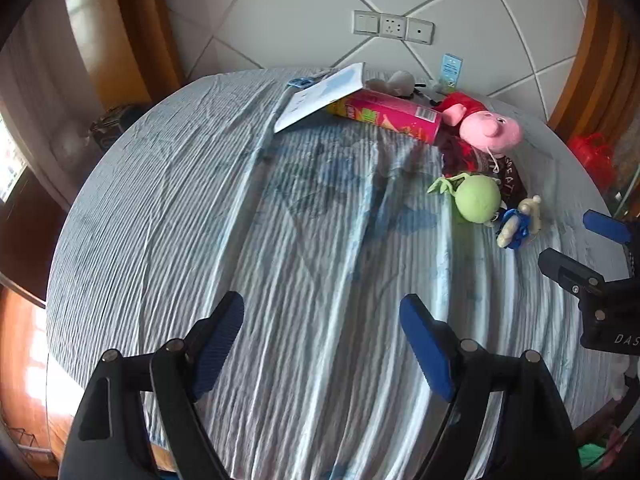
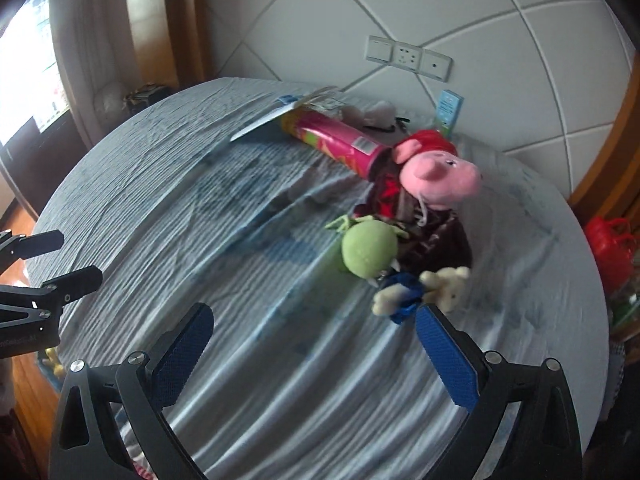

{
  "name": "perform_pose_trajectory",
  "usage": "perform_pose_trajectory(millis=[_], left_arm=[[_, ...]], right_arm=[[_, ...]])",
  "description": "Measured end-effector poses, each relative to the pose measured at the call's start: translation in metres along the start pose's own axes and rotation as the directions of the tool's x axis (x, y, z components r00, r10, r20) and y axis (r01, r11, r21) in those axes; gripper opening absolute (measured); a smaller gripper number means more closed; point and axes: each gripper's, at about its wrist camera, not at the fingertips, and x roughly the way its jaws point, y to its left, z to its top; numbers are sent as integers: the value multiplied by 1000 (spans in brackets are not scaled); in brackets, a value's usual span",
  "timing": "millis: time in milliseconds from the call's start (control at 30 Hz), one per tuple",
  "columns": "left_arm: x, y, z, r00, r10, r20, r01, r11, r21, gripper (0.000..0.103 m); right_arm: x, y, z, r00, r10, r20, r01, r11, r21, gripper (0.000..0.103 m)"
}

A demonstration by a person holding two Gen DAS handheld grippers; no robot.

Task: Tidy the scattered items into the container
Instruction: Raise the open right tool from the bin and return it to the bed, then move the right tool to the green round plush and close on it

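Both grippers empty. Left gripper jaws spread wide over bare striped bedsheet, nothing between the pads. Right gripper same: jaws wide, nothing held, the small blue-and-cream toy sits just past its right fingertip.

Next out: green round plush touching that small toy, both against a dark red-brown cloth item.

Behind that: pink pig plush lying on the dark item, its red body against the end of the pink snack tube, which lies on its side.

Farthest: white booklet propped on the tube, grey plush and a small light-blue carton by the padded headboard.

Progress, my read: nothing tidied that I can see. All items remain on the bed; no container shows in either view. Whole job is left.
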Motion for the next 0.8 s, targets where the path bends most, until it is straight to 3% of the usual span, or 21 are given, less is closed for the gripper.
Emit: perform_pose_trajectory(millis=[167, 367, 467, 500, 533, 800], left_arm=[[15, -29, 28, 999, -51, 8, 51, 996, 70, 80], [44, -52, 59, 993, -120, -8, 120, 985, 126, 80], [61, -65, 67, 990, -140, -19, 141, 974, 178, 80], [66, -68, 68, 989, -146, -24, 148, 971, 188, 80], [72, -72, 70, 988, -152, -30, 155, 968, 198, 80], [127, -95, 77, 964, -240, -112, 259, 944, 206, 80]], right_arm=[[-6, -49, 2, 999, -30, 25, 26, 991, 132, 102], [-3, -76, 11, 997, -80, 16, 75, 977, 199, 95], [7, -82, 16, 997, -76, 6, 73, 972, 221, 75], [11, -84, 17, 998, -69, 3, 67, 971, 230, 60], [17, -86, 18, 999, -53, -4, 52, 972, 227, 53], [68, -102, 30, 995, 76, -59, -62, 974, 218, 50]])
